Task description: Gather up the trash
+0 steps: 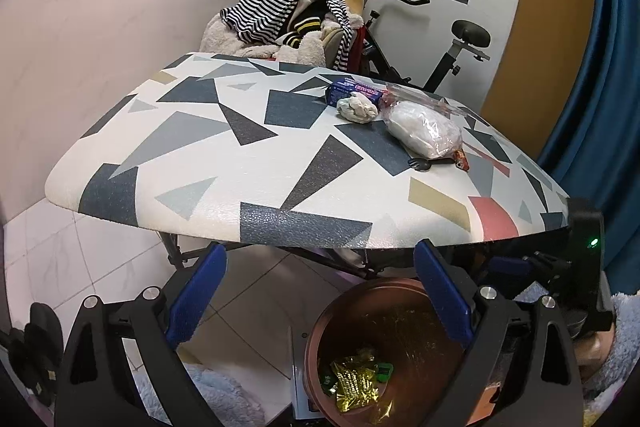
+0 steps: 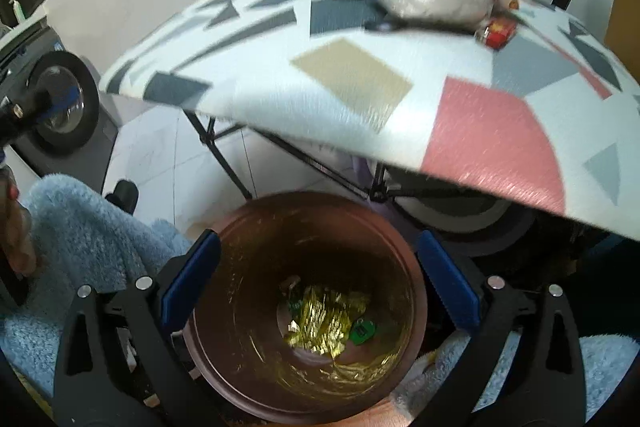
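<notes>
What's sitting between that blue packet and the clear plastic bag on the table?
A crumpled white tissue wad lies between the blue packet and the clear plastic bag, seen best in the left wrist view.

One tabletop [image 1: 256, 163] carries one blue packet [image 1: 348, 91], one crumpled white tissue [image 1: 357, 109], one clear plastic bag [image 1: 424, 131], one black plastic utensil [image 1: 420, 164] and one red wrapper [image 1: 461, 159]. One brown bin [image 2: 240, 267] holds one gold foil wrapper [image 2: 320, 327].
</notes>
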Demonstrator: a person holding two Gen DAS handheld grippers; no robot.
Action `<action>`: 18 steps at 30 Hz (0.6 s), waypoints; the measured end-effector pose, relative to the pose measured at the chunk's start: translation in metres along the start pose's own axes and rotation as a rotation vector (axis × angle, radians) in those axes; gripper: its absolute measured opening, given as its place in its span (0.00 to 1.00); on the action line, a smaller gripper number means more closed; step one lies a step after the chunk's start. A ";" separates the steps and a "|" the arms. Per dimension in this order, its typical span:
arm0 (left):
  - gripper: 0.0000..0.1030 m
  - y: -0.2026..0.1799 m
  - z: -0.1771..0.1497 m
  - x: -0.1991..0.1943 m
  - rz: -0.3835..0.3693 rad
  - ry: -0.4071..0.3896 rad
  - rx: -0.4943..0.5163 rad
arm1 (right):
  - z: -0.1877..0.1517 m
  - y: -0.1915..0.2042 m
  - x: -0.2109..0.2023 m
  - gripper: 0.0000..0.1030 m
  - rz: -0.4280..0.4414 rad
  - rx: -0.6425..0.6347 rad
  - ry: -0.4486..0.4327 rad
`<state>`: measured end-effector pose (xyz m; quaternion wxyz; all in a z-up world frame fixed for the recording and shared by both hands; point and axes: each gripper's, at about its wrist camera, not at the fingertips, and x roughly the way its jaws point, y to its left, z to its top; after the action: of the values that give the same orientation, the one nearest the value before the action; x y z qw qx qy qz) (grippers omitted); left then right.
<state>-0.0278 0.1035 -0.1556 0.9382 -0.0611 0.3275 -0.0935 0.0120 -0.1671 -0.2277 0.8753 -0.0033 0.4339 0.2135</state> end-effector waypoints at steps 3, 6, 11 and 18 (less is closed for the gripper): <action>0.90 -0.001 0.000 0.000 0.000 0.001 0.004 | 0.003 -0.001 -0.011 0.94 -0.003 0.000 -0.057; 0.90 -0.001 0.000 0.000 0.003 0.001 0.004 | 0.007 -0.002 -0.018 0.94 -0.023 -0.003 -0.099; 0.90 0.000 -0.001 0.000 0.003 0.000 0.004 | 0.011 -0.008 -0.030 0.94 -0.065 0.012 -0.173; 0.90 -0.002 -0.002 0.003 0.009 0.006 0.018 | 0.012 -0.022 -0.041 0.95 -0.125 0.064 -0.266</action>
<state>-0.0273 0.1007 -0.1583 0.9381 -0.0508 0.3297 -0.0926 0.0080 -0.2001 -0.1931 0.9363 0.0260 0.3197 0.1430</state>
